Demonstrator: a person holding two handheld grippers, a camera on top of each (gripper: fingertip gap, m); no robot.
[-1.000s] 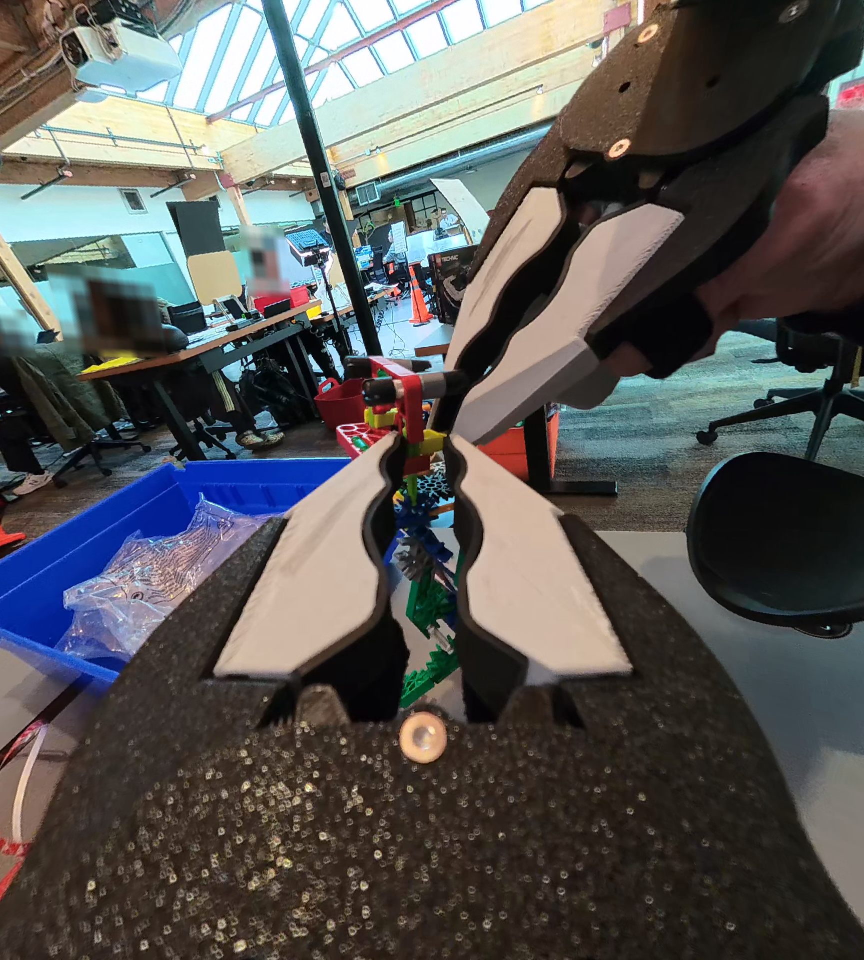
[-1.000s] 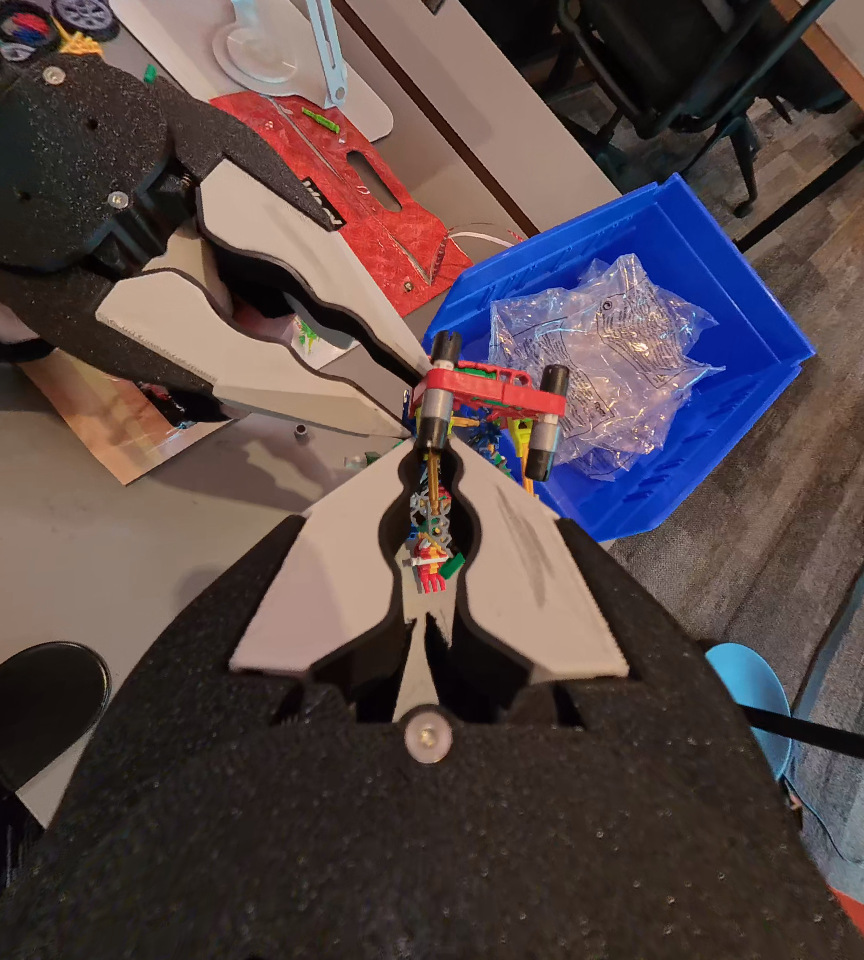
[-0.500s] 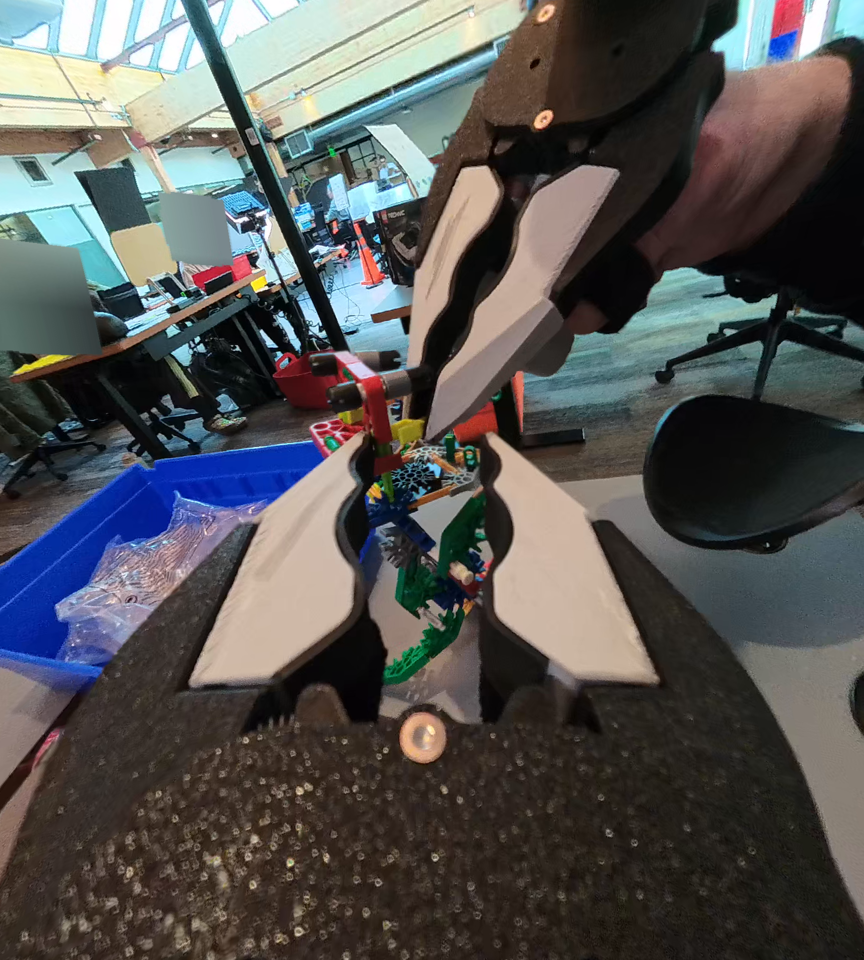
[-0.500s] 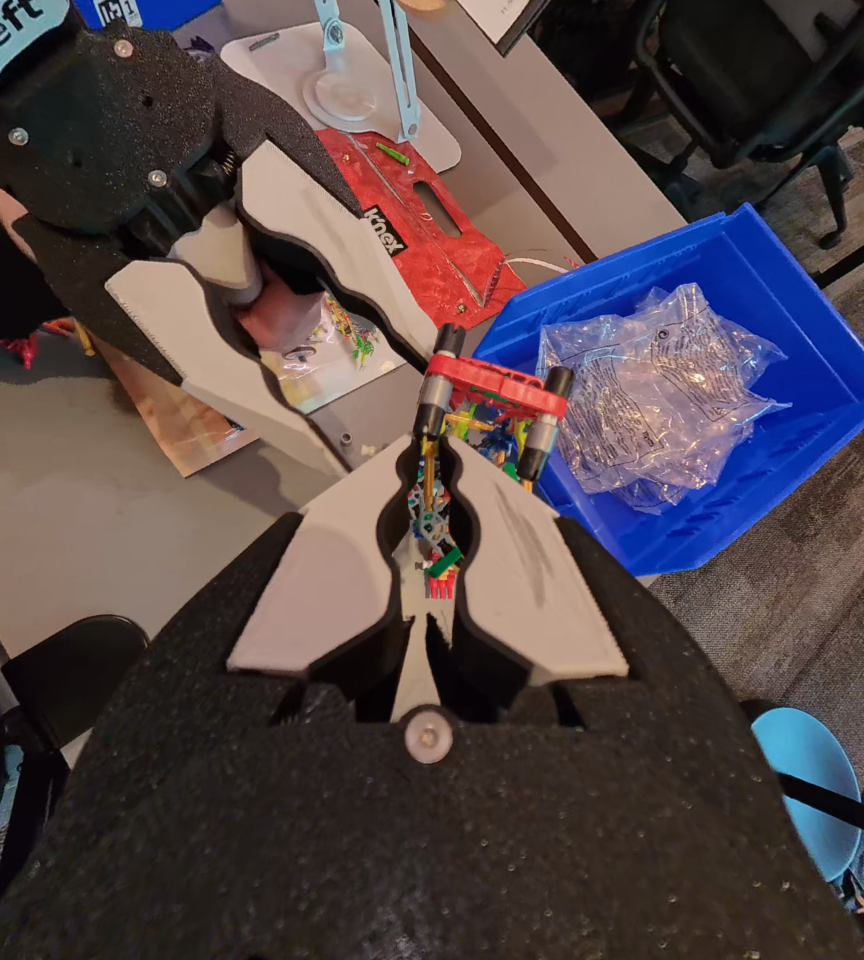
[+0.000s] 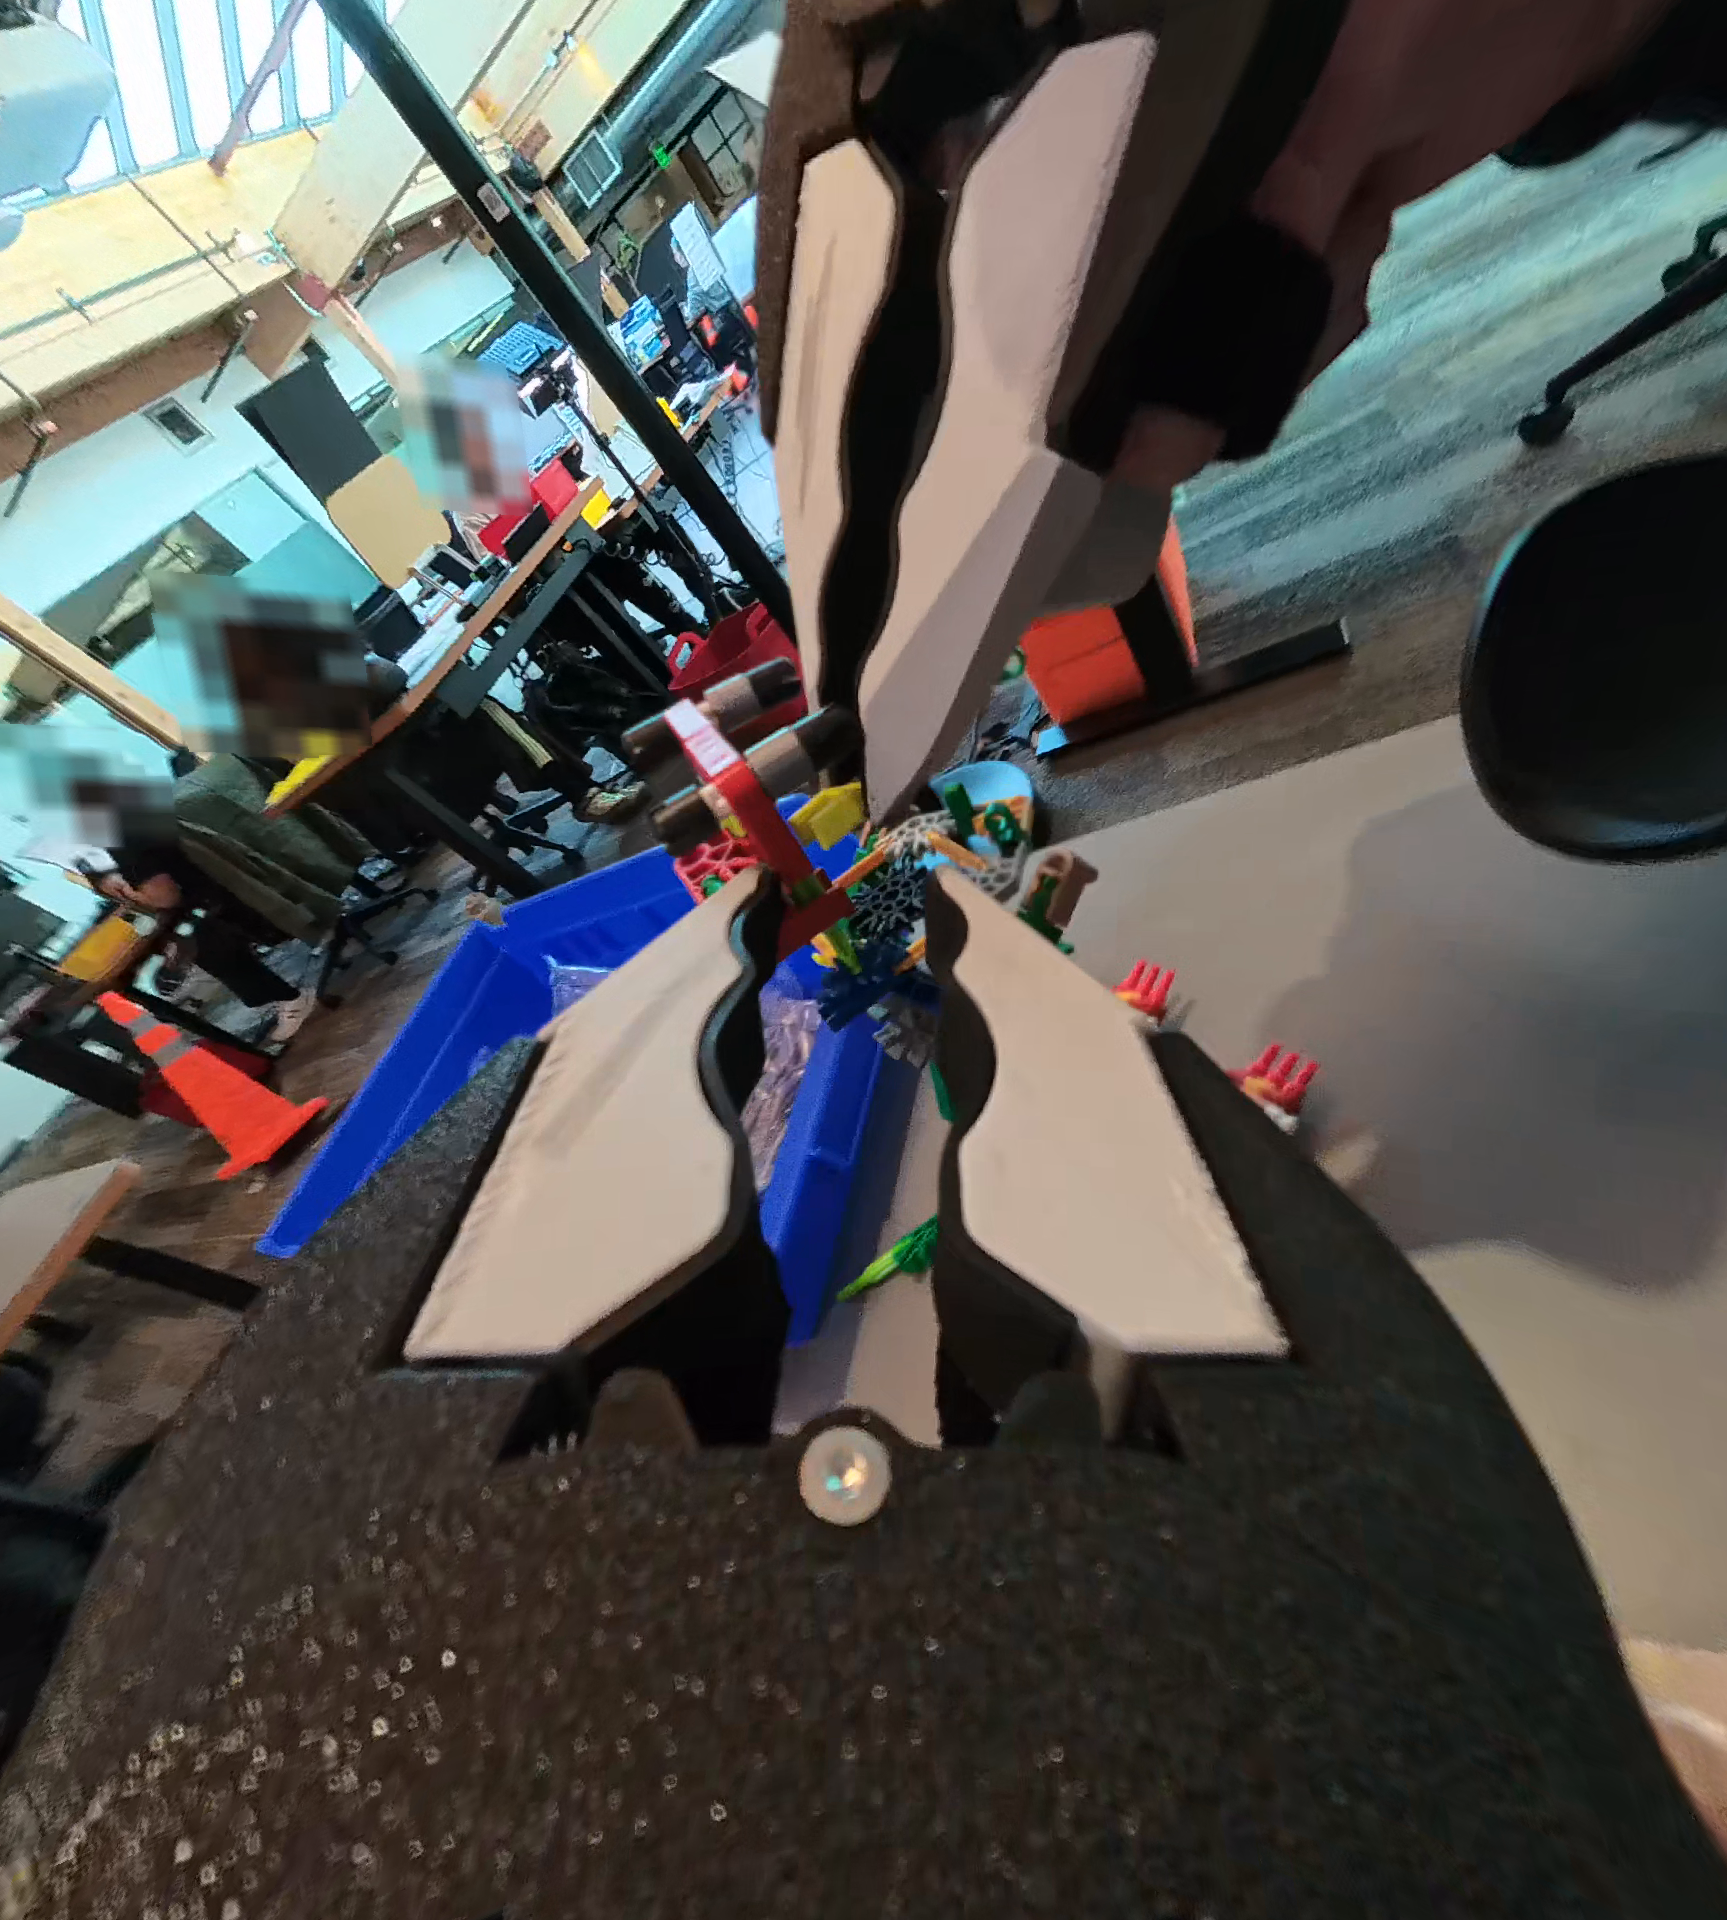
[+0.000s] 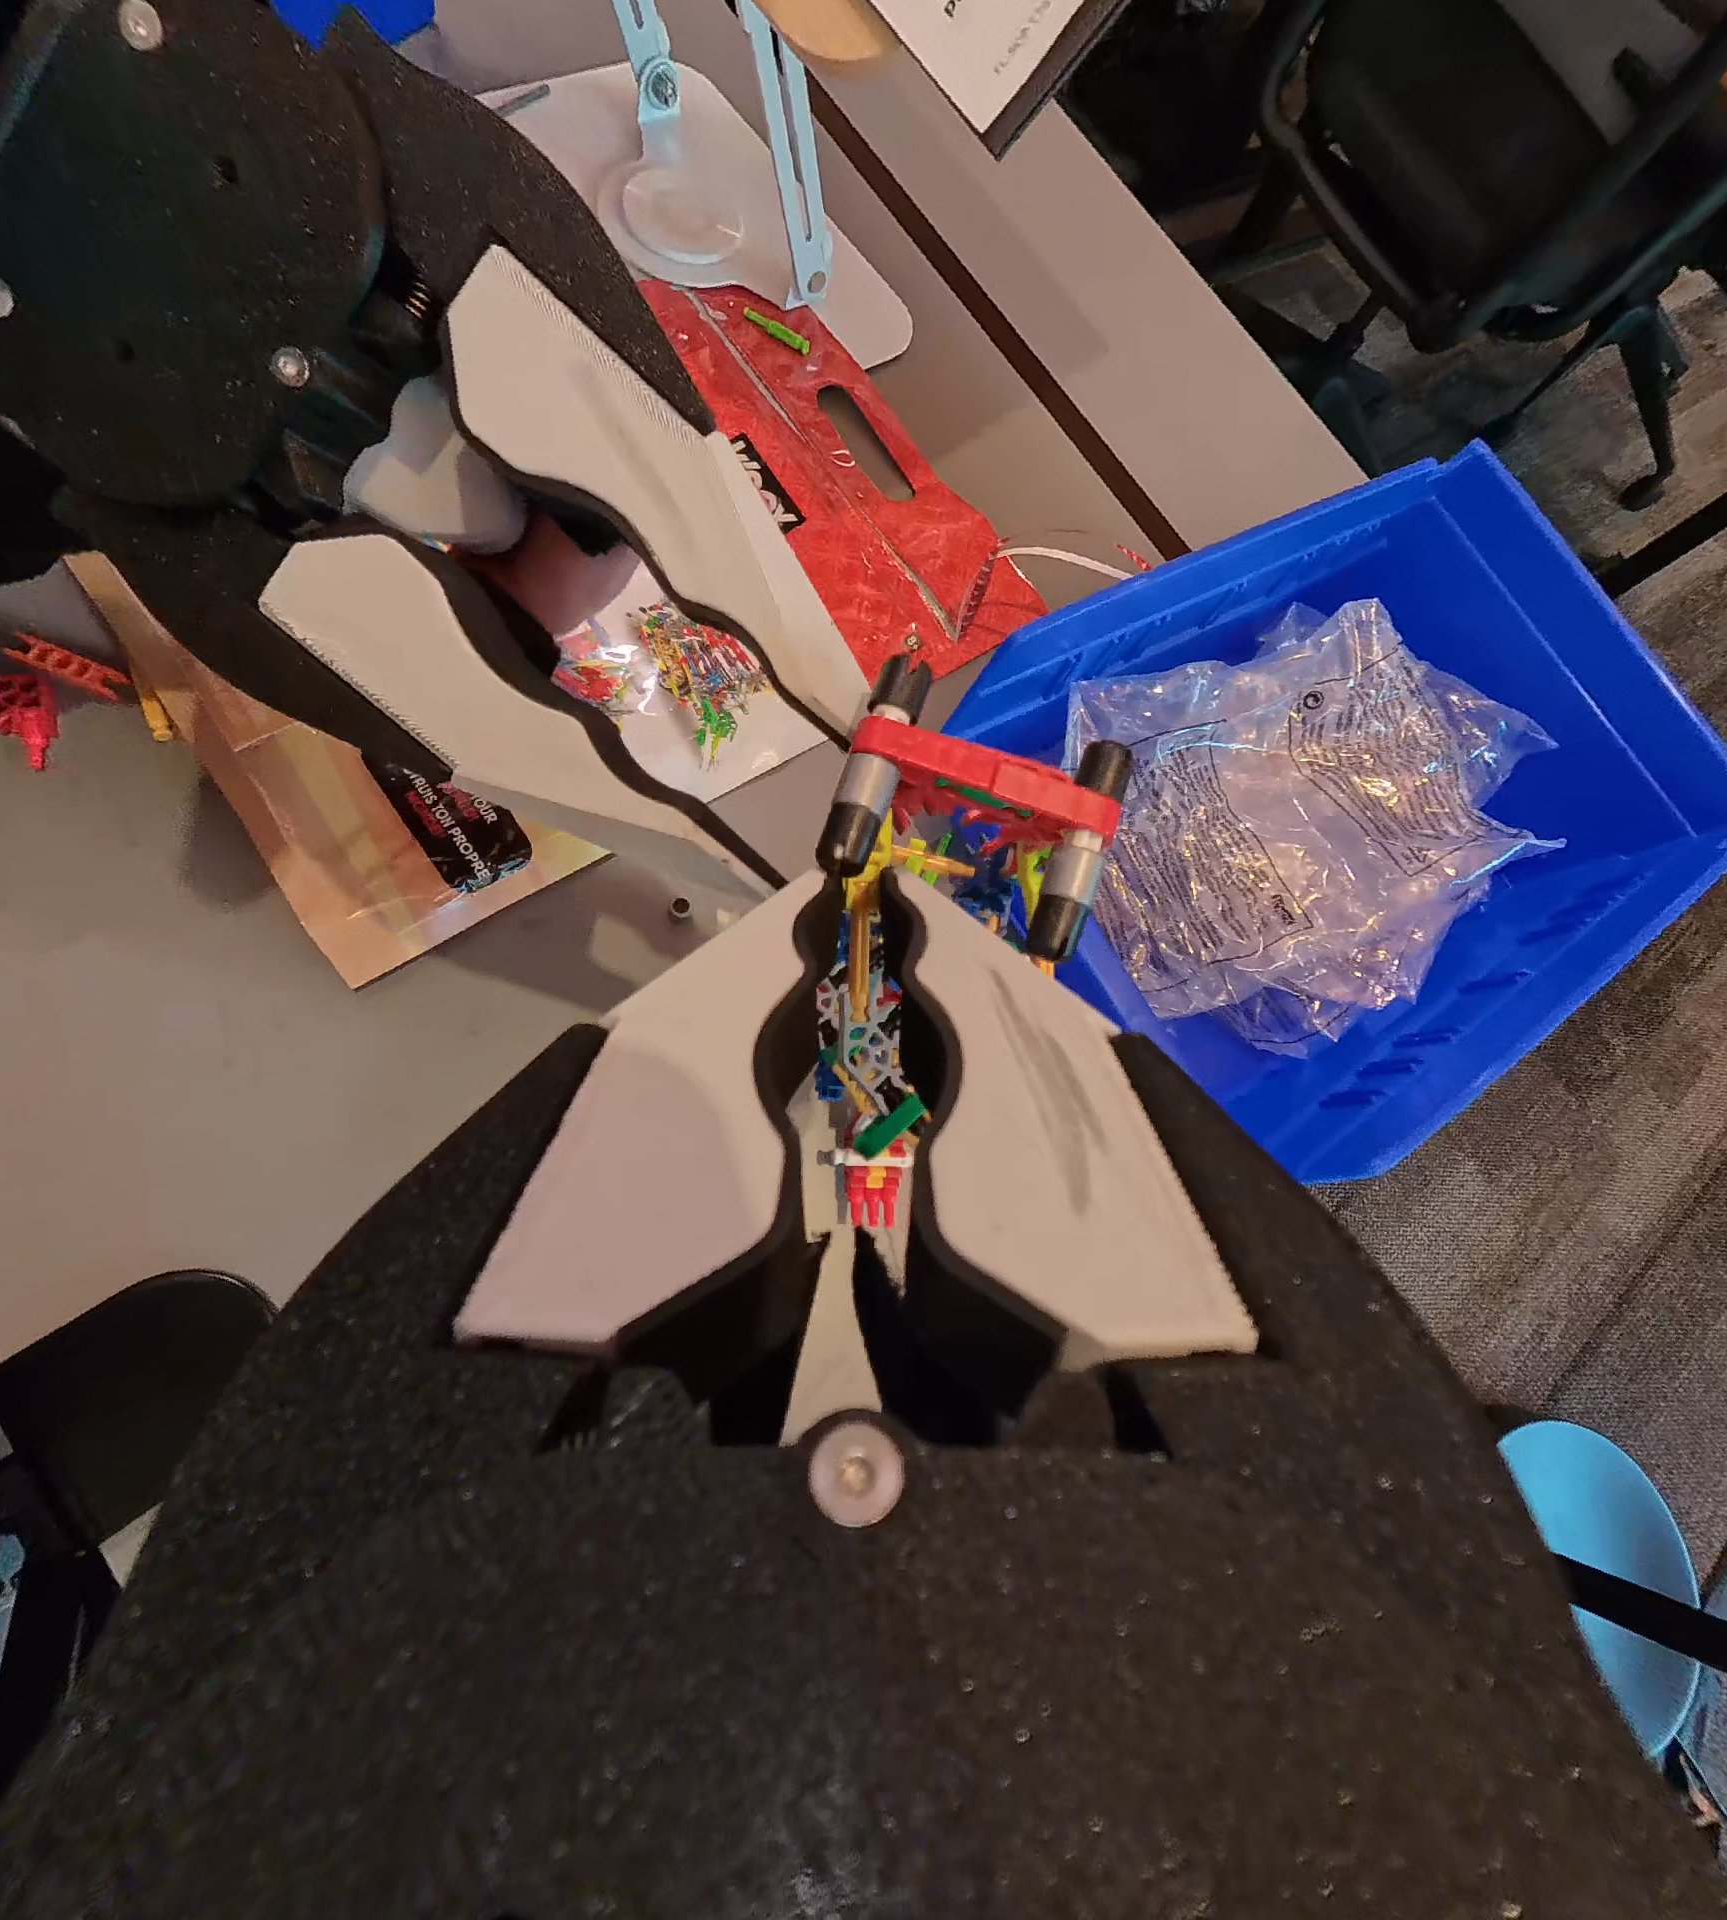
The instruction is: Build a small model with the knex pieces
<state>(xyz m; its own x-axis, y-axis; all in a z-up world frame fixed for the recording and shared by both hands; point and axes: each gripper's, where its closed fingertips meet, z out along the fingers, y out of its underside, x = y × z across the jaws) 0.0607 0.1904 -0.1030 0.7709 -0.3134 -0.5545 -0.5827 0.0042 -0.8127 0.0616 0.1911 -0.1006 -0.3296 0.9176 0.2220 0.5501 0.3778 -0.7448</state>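
Up close, right claw (image 6: 854,883) pinches the toy model (image 6: 973,821); left claw (image 5: 848,883) spread beside it

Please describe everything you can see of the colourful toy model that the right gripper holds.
The toy model is built from small plastic rods and snowflake-shaped connectors in yellow, blue, green, orange and white. A red bar crosses its far end and carries two grey cylinders with black tips. The right gripper is shut on its narrow middle and holds it in the air beside the blue bin. The left gripper is open next to it; contact cannot be told.
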